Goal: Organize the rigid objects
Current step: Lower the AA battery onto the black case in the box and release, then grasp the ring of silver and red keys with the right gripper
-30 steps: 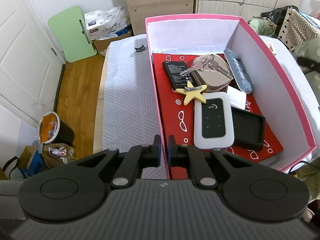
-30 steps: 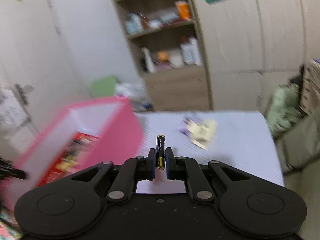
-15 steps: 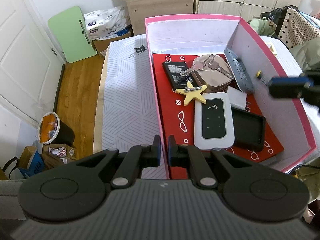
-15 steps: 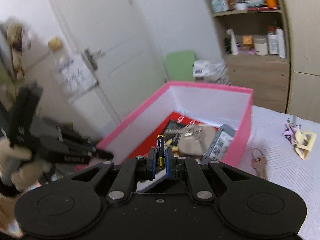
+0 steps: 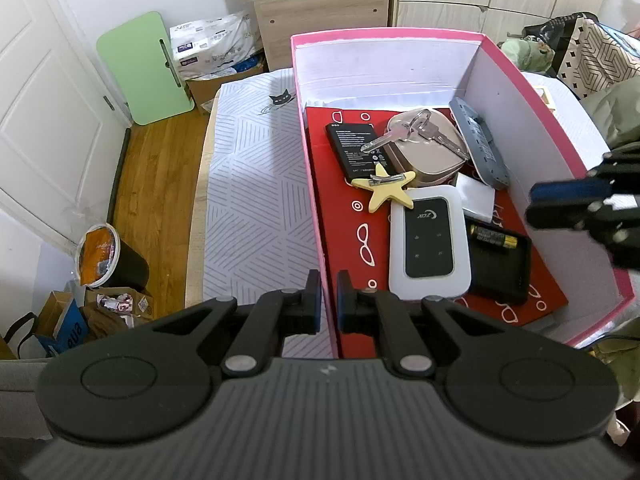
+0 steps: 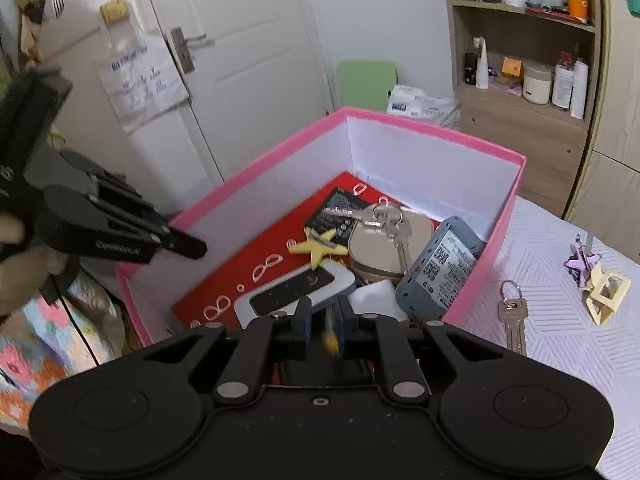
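A: Pink box (image 5: 400,36), red lining, centre of the left wrist view. Step was dropping the battery (image 5: 494,237) in.

B: Was it released?

A: Looked so. The right gripper (image 6: 323,316) had its jaws opening over the lower right of the box. In its own view the battery was only a yellow-tipped blur between the fingers, and the pads didn't seem to press on it. In the left view it lay flat in the black tray (image 5: 504,276), just right of the white router (image 5: 428,240).

B: Two readings, then?

A: Yes, mid-drop or landed. Either way it was in the box.

B: Left gripper (image 5: 328,300)?

A: Closed down to a sliver on the near left wall of the box, pink edge running between its fingers. Steadying it, I'd judge.

B: Next move?

A: Probably pull the right gripper up clear of the wall, then go for the keys (image 6: 512,320) or the clips (image 6: 600,284) lying on the sheet (image 6: 560,340) at the right of the right view. The keys lay flat, so the fingers would have to come in low and open wider.

B: Hidden stuff?

A: The right gripper was blurred and cut off at the right edge of the left view. Its own body covered the tray in the right view. I couldn't tell what lay under the beige case (image 5: 424,152). The person showed only as a smear at the far left.
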A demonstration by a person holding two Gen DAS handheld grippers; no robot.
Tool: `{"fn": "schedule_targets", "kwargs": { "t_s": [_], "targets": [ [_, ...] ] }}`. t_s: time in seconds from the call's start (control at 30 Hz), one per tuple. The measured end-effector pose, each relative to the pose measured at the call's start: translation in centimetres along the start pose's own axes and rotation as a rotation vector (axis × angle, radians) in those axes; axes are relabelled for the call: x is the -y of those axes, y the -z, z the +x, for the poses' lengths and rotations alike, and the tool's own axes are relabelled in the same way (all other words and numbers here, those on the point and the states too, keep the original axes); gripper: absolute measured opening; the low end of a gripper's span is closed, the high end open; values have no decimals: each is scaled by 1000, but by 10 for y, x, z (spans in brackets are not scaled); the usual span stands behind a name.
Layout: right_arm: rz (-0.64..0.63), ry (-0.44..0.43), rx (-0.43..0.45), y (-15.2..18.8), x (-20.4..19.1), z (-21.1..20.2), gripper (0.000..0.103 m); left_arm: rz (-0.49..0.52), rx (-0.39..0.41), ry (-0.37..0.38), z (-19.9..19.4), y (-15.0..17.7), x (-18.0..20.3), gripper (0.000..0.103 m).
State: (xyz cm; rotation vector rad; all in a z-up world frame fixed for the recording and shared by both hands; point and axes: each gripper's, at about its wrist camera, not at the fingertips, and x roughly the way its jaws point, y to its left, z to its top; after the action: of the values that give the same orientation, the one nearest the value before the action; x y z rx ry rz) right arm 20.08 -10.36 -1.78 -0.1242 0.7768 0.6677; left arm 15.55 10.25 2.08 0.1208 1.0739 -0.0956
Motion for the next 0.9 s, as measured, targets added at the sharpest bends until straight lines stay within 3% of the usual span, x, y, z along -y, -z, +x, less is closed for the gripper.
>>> {"fn": "schedule_targets", "kwargs": {
  "t_s": [0.2,0.37,0.53,0.63,0.73,0.9],
  "targets": [
    [90,5,109,0,23,-41,22,29,13,-19,0,2,4,7],
    [125,89,149,5,44,-64,25,37,10,-28,0,2,6,7],
    [187,158,127,16,72,-65,26,37,8,-30,0,1,6,7],
    [184,203,89,27,84,-49,35,36,11,-30,0,1,6,7],
    [217,267,26,41,99,-25,35,38,16,-41,1,2,8,7],
    [202,314,17,50,108,-12,35,42,16,-45,1,3,10,7]
  ]
}}
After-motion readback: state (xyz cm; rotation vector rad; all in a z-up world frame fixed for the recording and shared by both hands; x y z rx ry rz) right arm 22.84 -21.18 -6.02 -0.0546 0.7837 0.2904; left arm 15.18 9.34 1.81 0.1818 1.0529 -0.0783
